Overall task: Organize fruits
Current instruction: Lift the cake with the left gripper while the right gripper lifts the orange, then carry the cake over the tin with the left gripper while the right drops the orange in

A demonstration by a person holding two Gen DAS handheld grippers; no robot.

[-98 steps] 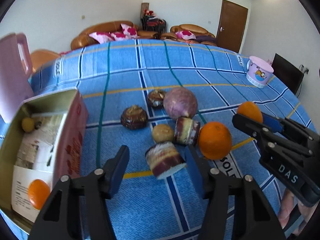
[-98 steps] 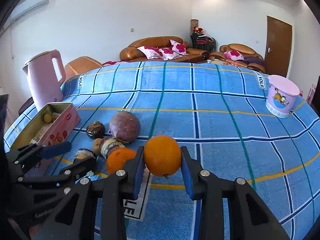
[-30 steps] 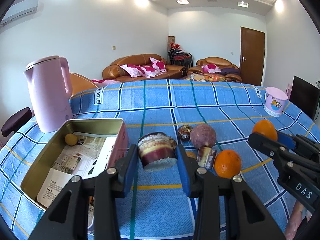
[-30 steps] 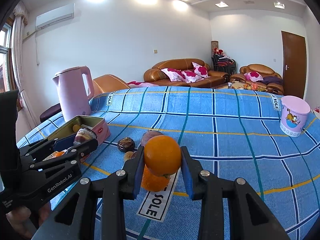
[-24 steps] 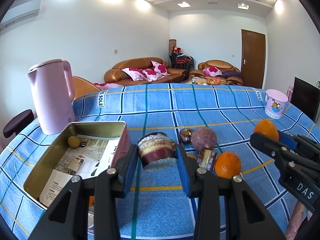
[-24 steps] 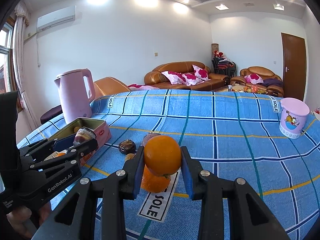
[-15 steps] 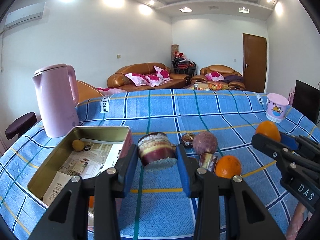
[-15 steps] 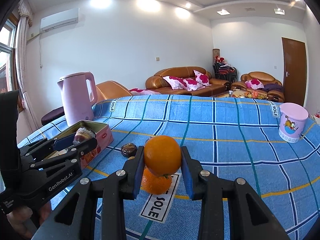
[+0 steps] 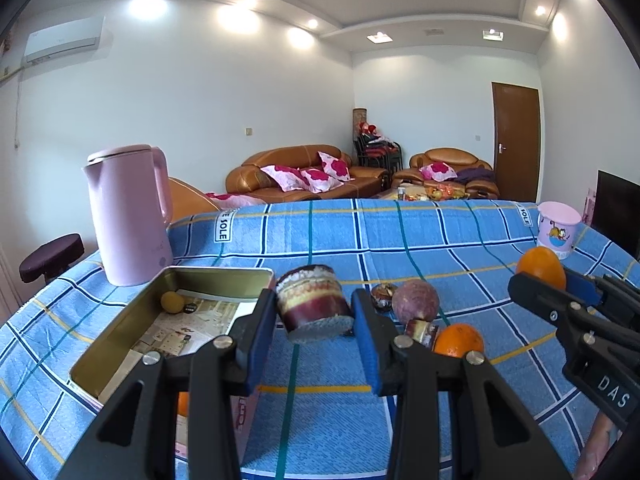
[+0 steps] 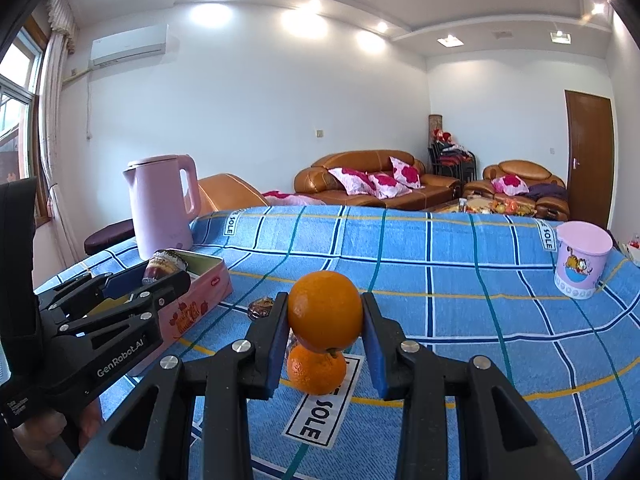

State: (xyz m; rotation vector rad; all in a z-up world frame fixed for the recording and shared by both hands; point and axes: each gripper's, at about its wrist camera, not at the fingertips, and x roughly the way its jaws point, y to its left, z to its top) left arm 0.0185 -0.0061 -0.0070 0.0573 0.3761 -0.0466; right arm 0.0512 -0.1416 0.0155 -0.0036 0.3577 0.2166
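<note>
The tin (image 9: 132,328) left of the left gripper (image 9: 315,312) – clamped on a fruit chunk (image 9: 314,302) – holds paper (image 9: 180,330), a yellow ball (image 9: 172,301); the right gripper (image 10: 325,330) grips an orange (image 10: 325,316).

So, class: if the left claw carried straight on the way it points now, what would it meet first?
Probably bare blue checked cloth. The left claw, shut on the cut purple fruit piece, points slightly downward between the tin box and the loose fruit pile. Depth is uncertain; the box's near corner is close.

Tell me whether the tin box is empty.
Not empty. The open tin box holds printed paper, a small yellow fruit, and an orange at its near end.
</note>
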